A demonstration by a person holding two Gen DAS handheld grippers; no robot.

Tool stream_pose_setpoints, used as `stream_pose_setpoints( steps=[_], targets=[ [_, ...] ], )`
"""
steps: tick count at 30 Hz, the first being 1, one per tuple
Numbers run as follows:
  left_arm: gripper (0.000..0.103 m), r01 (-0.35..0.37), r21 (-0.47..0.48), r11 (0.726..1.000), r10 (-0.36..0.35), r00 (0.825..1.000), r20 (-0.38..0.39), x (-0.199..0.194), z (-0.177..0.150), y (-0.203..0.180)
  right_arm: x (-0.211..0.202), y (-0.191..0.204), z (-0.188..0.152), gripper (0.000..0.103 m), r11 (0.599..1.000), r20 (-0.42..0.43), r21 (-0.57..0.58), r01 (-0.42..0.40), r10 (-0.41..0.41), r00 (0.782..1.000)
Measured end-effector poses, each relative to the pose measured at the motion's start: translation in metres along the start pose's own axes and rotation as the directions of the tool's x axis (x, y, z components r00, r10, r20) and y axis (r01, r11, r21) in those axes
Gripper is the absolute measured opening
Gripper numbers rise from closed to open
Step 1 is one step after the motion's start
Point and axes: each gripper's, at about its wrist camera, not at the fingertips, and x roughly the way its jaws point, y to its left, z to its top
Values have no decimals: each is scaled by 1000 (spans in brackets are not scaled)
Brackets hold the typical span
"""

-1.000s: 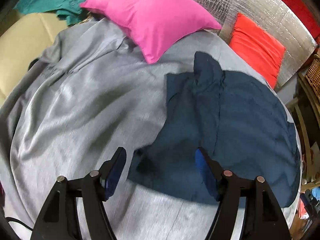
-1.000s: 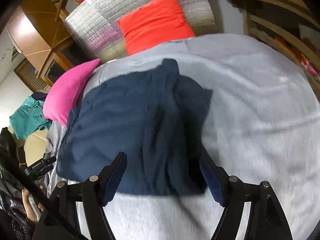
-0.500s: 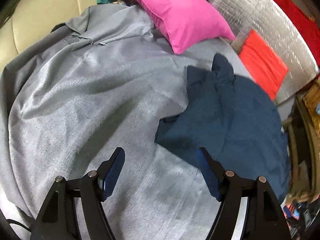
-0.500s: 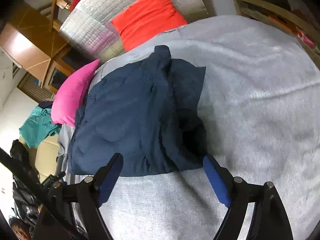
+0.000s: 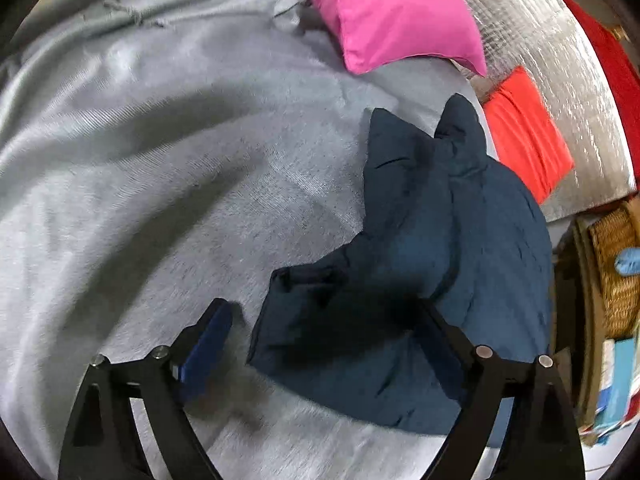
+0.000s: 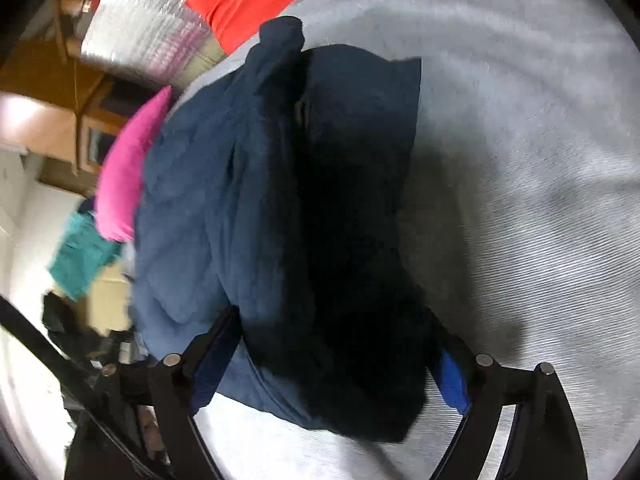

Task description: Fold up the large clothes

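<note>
Both the left gripper (image 5: 324, 344) and right gripper (image 6: 332, 354) gape wide astride the navy garment's (image 5: 440, 256) near hem, seemingly untouched.

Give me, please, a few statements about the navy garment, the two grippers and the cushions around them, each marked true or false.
1. The navy garment lies on a grey cover. True.
2. The left gripper is clamped shut on the cloth. False: its jaws stand wide open.
3. The right gripper straddles the garment's near edge, jaws open. True.
4. The pink cushion lies on top of the garment. False: it sits apart, beyond it.
5. A red cushion leans on silver padding. True.
</note>
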Motion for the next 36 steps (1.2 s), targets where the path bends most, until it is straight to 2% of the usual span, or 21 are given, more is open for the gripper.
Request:
stream_pose_setpoints(
  steps=[2, 4, 5, 7, 8, 9, 10, 13, 15, 19, 22, 23, 24, 25, 26, 27, 29, 32, 35, 36],
  targets=[
    [91, 34, 1, 999, -34, 999, 1, 3, 0, -6, 1, 4, 1, 81, 1000, 2, -22, 0, 0, 1000],
    [88, 39, 23, 999, -39, 999, -11, 8, -1, -16, 3, 6, 1, 76, 999, -5, -42, 17, -17, 1000],
    [84, 32, 34, 999, -31, 999, -6, 9, -2, -21, 3, 6, 1, 66, 999, -4, -38, 11, -11, 1000],
    [63, 22, 42, 999, -22, 1000, -1, 8, -3, -25, 4, 9, 0, 52, 999, -12, -38, -18, 17, 1000],
    [55, 34, 41, 999, -34, 999, -1, 6, -4, -27, 3, 13, -1, 45, 998, -10, -56, -5, 4, 1000],
    [38, 55, 41, 998, -55, 998, -2, 1, -5, -30, 1, 18, -2, 40, 997, -6, -81, 9, -9, 1000],
    [28, 61, 50, 997, -61, 998, -1, -4, -6, -32, -3, 20, -3, 33, 996, 3, -89, 6, -6, 1000],
    [21, 81, 108, 991, -83, 996, 17, -32, -14, -44, -29, 23, -8, 24, 996, 48, -91, -25, 29, 998],
    [21, 109, 132, 985, -112, 994, 14, -57, -26, -43, -48, 28, -24, 24, 993, 73, -111, -30, 38, 997],
    [21, 106, 169, 980, -101, 994, -39, -92, -59, -33, -79, 21, -81, 23, 995, 102, -103, -15, 26, 994],
    [24, 104, 174, 979, -88, 991, -97, -104, -99, -3, -89, 12, -120, 25, 995, 95, -88, 43, -35, 995],
    [26, 79, 179, 981, -59, 992, -116, -99, -104, 5, -88, 9, -128, 31, 994, 87, -85, 66, -58, 994],
    [34, 23, 185, 982, 3, 990, -138, -90, -112, 13, -83, 5, -136, 38, 989, 61, -79, 126, -121, 991],
    [48, -41, 187, 981, 68, 988, -139, -82, -114, 17, -76, 0, -141, 55, 977, 18, -61, 204, -203, 979],
    [54, -76, 189, 979, 99, 989, -113, -79, -113, 18, -70, -6, -141, 66, 969, -6, -37, 245, -245, 969],
    [63, -95, 194, 976, 113, 990, -83, -80, -112, 18, -70, -8, -138, 66, 969, -3, -14, 246, -246, 969],
    [65, -124, 207, 970, 135, 990, -41, -87, -110, 16, -79, -5, -136, 68, 971, 43, -4, 241, -241, 970],
    [70, -145, 211, 967, 133, 989, 68, -114, -116, 17, -99, 8, -142, 70, 962, 149, -28, 271, -264, 953],
    [70, -190, 204, 960, 155, 972, 176, -133, -124, 16, -120, 22, -157, 71, 945, 247, -98, 311, -280, 928],
    [70, -219, 215, 952, 169, 959, 227, -139, -124, 9, -124, 27, -159, 71, 938, 282, -107, 330, -289, 915]
  ],
)
